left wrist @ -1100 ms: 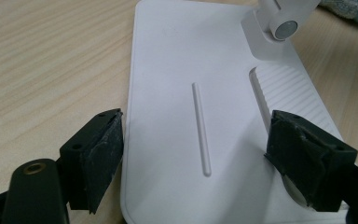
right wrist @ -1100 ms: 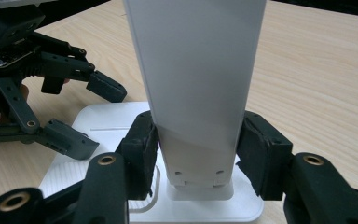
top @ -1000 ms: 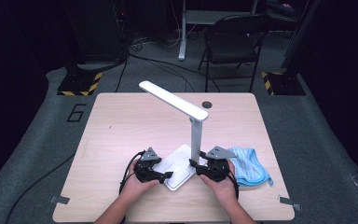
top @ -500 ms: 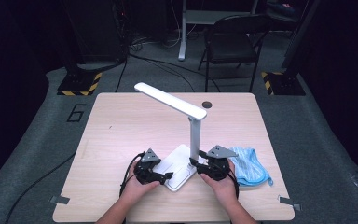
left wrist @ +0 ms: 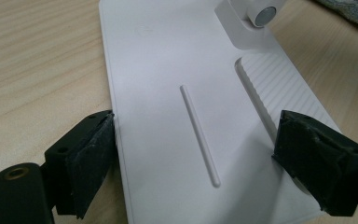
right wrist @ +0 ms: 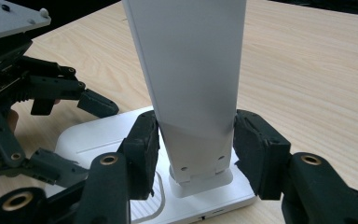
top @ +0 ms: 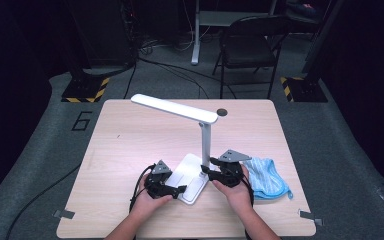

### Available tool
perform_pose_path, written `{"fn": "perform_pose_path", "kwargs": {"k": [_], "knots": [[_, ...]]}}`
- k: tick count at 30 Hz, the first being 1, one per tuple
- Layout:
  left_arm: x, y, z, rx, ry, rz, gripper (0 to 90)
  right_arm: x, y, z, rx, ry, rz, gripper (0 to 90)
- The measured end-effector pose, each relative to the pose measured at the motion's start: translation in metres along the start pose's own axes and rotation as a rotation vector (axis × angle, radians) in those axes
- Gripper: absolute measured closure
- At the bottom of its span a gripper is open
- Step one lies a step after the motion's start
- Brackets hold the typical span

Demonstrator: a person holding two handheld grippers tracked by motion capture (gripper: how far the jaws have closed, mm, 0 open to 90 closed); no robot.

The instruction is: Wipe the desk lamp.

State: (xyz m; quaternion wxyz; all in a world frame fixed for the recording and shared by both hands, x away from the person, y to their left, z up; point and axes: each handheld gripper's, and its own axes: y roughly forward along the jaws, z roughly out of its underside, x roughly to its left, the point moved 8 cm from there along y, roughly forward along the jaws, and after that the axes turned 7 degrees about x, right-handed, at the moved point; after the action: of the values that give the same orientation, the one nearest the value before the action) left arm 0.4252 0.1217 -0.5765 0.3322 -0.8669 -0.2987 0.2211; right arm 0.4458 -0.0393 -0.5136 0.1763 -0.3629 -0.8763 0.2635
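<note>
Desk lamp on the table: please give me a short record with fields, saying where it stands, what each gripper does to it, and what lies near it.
object: white desk lamp, upright, head folded out level
place: near edge of the wooden table
left gripper: jaws around the flat lamp base, just been opening; no firm press visible
right gripper: jaws on either side of the upright lamp arm, close to its hinge; just been closing
nearby: blue cloth, right of the base

Matt white plastic lamp base (left wrist: 168, 107)
</note>
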Motion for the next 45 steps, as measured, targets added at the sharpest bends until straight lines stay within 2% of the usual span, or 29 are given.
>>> {"fn": "perform_pose_path", "kwargs": {"k": [5, 8, 11, 13, 16, 25, 28, 33, 38, 41, 45], "knots": [[0.0, 0.001, 0.001, 0.003, -0.012, -0.013, 10.2, -0.001, 0.006, -0.005, 0.008, -0.013, -0.017, 50.7], [-0.002, 0.001, 0.002, 0.004, -0.033, -0.018, 8.9, -0.002, 0.009, -0.007, 0.014, -0.008, -0.026, 50.7], [-0.003, 0.001, 0.002, 0.009, -0.03, -0.032, 7.7, -0.002, 0.011, -0.008, 0.013, -0.005, -0.027, 50.8], [-0.006, 0.002, 0.002, 0.005, -0.052, -0.034, 6.9, -0.002, 0.013, -0.01, 0.011, -0.005, -0.031, 50.9], [-0.006, 0.001, 0.003, 0.012, -0.037, -0.052, 5.6, -0.002, 0.014, -0.011, 0.014, -0.006, -0.04, 51.0], [-0.01, 0.003, 0.004, 0.007, -0.064, -0.073, 3.6, -0.002, 0.018, -0.014, 0.016, -0.008, -0.055, 51.2], [-0.012, 0.004, 0.004, 0.017, -0.043, -0.072, 1.2, -0.004, 0.019, -0.016, 0.021, -0.025, -0.048, 51.7], [-0.015, 0.006, 0.003, 0.01, -0.047, -0.071, 0.0, -0.006, 0.021, -0.018, 0.025, -0.026, -0.047, 52.1], [-0.017, 0.007, 0.002, 0.014, -0.049, -0.072, 0.0, -0.009, 0.023, -0.019, 0.019, -0.008, -0.052, 52.0], [-0.019, 0.008, 0.002, 0.016, -0.034, -0.066, 0.0, -0.012, 0.024, -0.02, 0.017, -0.001, -0.065, 52.7], [-0.02, 0.009, 0.002, 0.012, -0.038, -0.063, 0.0, -0.014, 0.025, -0.021, 0.01, 0.011, -0.058, 53.3]]}}
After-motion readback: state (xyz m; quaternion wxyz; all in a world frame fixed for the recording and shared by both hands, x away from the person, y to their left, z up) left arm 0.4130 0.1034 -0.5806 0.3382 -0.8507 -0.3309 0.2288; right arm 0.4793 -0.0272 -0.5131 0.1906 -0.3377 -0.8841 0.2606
